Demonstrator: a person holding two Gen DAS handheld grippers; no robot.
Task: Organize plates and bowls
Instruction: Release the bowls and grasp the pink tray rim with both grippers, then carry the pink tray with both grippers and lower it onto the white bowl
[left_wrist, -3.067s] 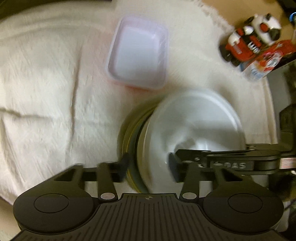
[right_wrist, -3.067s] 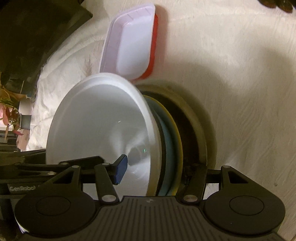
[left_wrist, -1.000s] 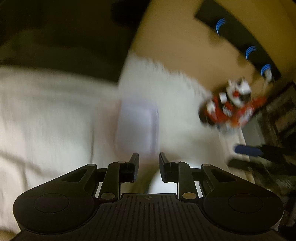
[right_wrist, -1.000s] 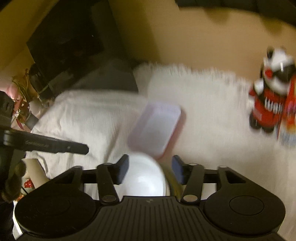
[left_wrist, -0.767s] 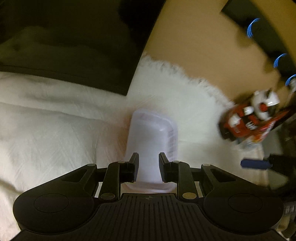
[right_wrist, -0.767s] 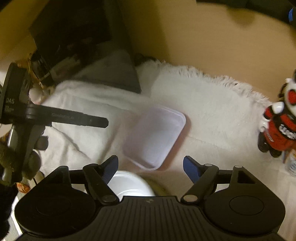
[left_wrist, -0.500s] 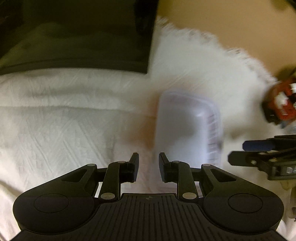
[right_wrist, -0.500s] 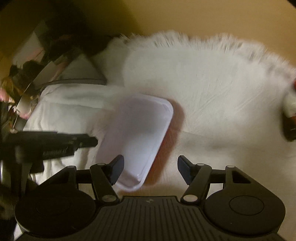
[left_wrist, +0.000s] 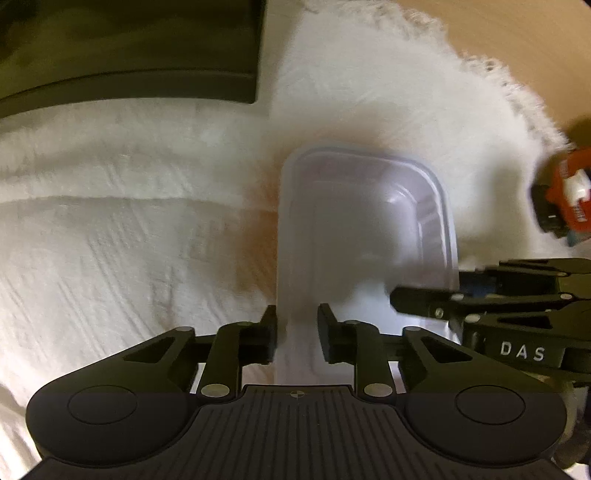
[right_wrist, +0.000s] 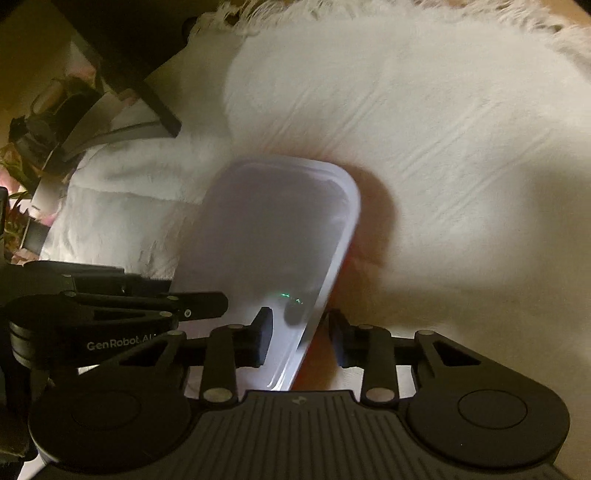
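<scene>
One rectangular white tray (left_wrist: 354, 236) with rounded corners, ribbed inner walls and a red outside lies on the white fringed cloth (left_wrist: 110, 229). The left gripper (left_wrist: 297, 332) straddles its left rim, the right gripper (right_wrist: 300, 338) its right rim; both have their jaws parted with gaps visible, neither clamped. Blur softens the tray; its near end is hidden behind the gripper bodies. A red toy (left_wrist: 569, 199) is cut off at right.

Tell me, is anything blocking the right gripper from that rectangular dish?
Nothing visible does. The right gripper is open, its fingers astride the right rim of the dish. The left gripper straddles the opposite rim.
</scene>
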